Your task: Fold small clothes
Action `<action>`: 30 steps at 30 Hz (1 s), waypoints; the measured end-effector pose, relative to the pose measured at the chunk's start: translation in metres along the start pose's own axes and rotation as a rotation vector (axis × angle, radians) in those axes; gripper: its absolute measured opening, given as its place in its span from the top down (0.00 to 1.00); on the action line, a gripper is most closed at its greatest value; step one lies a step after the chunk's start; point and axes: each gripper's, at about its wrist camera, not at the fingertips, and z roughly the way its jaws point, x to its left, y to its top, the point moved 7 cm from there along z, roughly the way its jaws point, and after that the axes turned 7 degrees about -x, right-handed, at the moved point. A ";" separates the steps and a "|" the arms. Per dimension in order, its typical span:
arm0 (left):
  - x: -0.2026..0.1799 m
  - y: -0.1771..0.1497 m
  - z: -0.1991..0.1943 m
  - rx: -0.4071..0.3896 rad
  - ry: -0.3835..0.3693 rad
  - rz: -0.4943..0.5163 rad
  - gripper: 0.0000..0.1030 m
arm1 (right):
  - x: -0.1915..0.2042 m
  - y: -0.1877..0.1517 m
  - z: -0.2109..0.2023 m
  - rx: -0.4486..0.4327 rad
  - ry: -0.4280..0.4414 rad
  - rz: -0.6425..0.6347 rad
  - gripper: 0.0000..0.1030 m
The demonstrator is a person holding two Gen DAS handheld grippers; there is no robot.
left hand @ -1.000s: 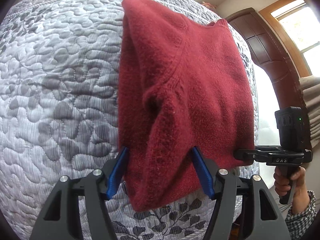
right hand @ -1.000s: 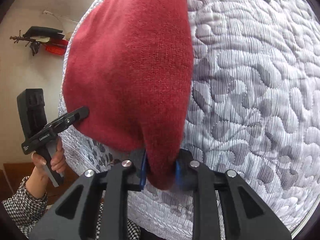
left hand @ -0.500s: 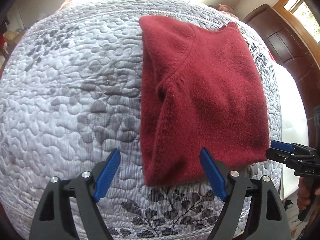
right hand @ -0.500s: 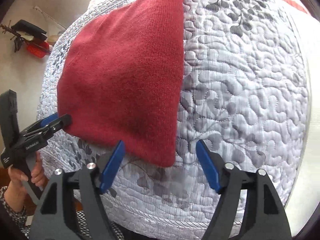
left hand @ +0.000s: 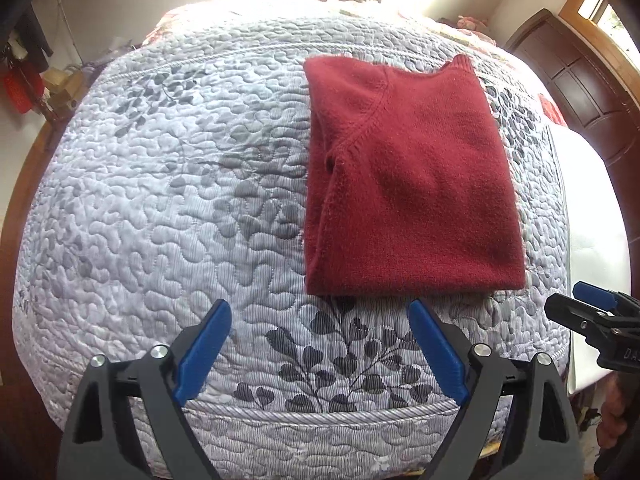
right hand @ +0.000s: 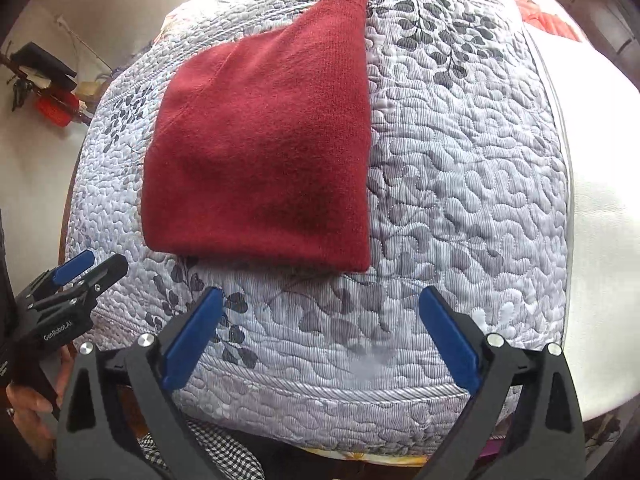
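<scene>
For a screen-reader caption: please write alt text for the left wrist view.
A folded dark red knit sweater lies flat on a grey-white quilted bedspread. The left gripper, blue-padded fingers open and empty, sits just short of its near edge; the right gripper shows at the right.

A bed (left hand: 120, 208) carries everything here; its top is covered by a pale grey quilt (right hand: 460, 184) stitched in a wavy pattern, with dark leaf prints and a corded edge along the near side; a dark red sweater (left hand: 416, 200) lies folded flat on the quilt, a neat rectangle near the near edge; a white sheet (right hand: 600, 240) shows beside the quilt.
</scene>
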 end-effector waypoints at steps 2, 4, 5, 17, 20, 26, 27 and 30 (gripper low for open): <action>-0.001 0.000 -0.011 -0.013 0.014 0.005 0.11 | 0.006 0.000 -0.010 -0.016 -0.004 -0.007 0.03; -0.002 0.001 -0.022 -0.024 0.024 0.013 0.10 | 0.010 -0.002 -0.020 -0.026 0.002 -0.008 0.03; -0.002 0.001 -0.027 -0.028 0.032 0.019 0.10 | 0.012 -0.003 -0.024 -0.030 0.005 -0.008 0.03; -0.009 -0.007 -0.078 -0.064 0.042 0.038 0.10 | 0.032 -0.019 -0.067 -0.083 -0.014 -0.016 0.03; -0.012 -0.007 -0.087 -0.074 0.050 0.061 0.09 | 0.034 -0.021 -0.072 -0.091 -0.023 -0.015 0.03; -0.014 -0.008 -0.095 -0.076 0.059 0.076 0.09 | 0.040 -0.023 -0.081 -0.106 -0.043 -0.011 0.03; -0.014 -0.009 -0.096 -0.076 0.061 0.076 0.09 | 0.039 -0.022 -0.082 -0.109 -0.051 -0.013 0.03; -0.014 -0.009 -0.096 -0.072 0.060 0.071 0.09 | 0.039 -0.022 -0.082 -0.113 -0.070 -0.018 0.03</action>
